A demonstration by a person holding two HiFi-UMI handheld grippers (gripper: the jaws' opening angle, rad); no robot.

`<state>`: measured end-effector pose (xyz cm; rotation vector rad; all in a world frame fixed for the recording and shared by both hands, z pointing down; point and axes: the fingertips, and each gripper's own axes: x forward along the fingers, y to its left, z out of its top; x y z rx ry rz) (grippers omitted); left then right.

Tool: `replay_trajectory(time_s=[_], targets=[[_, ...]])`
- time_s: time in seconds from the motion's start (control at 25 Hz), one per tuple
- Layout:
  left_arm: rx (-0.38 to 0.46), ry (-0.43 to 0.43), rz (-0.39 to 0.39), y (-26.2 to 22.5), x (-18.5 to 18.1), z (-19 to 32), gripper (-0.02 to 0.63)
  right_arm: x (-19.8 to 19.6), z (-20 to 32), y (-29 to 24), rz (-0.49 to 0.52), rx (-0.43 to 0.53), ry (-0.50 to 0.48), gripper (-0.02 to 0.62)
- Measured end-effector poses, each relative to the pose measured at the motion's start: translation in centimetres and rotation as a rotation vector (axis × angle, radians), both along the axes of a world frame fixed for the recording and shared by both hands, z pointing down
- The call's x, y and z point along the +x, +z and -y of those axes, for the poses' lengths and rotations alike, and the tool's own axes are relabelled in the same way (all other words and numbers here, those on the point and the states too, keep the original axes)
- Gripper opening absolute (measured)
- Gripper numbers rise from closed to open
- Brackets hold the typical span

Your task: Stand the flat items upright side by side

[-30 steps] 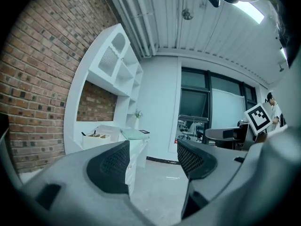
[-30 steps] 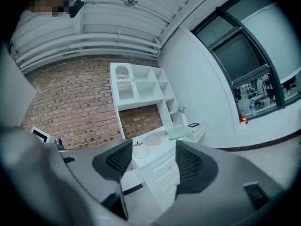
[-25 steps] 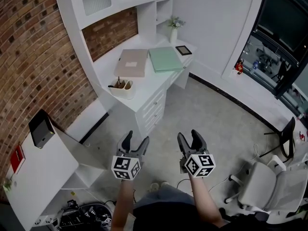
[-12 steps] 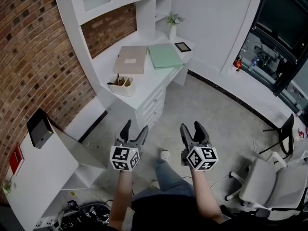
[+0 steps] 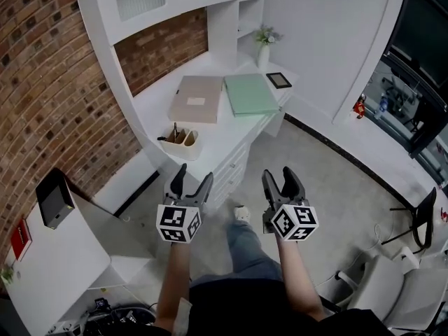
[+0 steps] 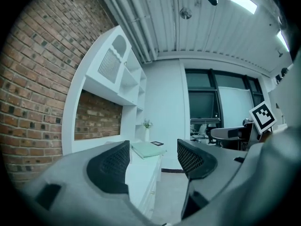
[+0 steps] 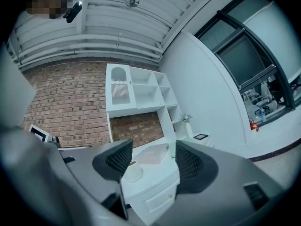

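Note:
Two flat folders lie side by side on the white desk (image 5: 224, 135): a beige one (image 5: 196, 99) and a green one (image 5: 251, 94). The green folder (image 6: 147, 149) also shows between the left gripper's jaws from afar, and the beige folder (image 7: 153, 154) between the right gripper's. My left gripper (image 5: 189, 183) and right gripper (image 5: 282, 180) are both open and hold nothing, held level side by side over the floor, short of the desk's front edge.
A white holder (image 5: 180, 143) with pens stands near the desk's front left. A small dark frame (image 5: 278, 80) and a vase with a plant (image 5: 264, 48) sit at the far end. A low white table (image 5: 52, 257) with a dark device (image 5: 54, 198) is at left, an office chair (image 5: 392, 292) at right.
Both grippers and the person have moved forward toward the desk, which now appears closer. The jaws stay as wide as before.

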<state>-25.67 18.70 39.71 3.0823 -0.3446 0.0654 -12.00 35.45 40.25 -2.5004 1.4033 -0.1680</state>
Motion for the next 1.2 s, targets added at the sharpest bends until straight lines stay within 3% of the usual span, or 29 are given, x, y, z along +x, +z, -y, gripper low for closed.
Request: replay_trajectory(time_s=[0.32,0.68,0.84,1.2], targets=[[-0.043,-0.165,0.008,1.0,10.3,12.3,0.290,13.1,14.0,1.2,-0.007,-0.035,-0.140,0.265],[-0.127,-0.398,0.124,3.7,18.3,23.5,0.296,25.4,29.9,3.5,0.098,-0.116,-0.361,0.265],[-0.146,-0.440,0.164,4.6,19.7,25.7,0.299,27.6,33.6,4.3,0.131,-0.127,-0.401,0.265],[-0.183,-0.476,0.183,5.5,21.5,27.8,0.299,28.5,37.3,5.4,0.151,-0.156,-0.468,0.265]])
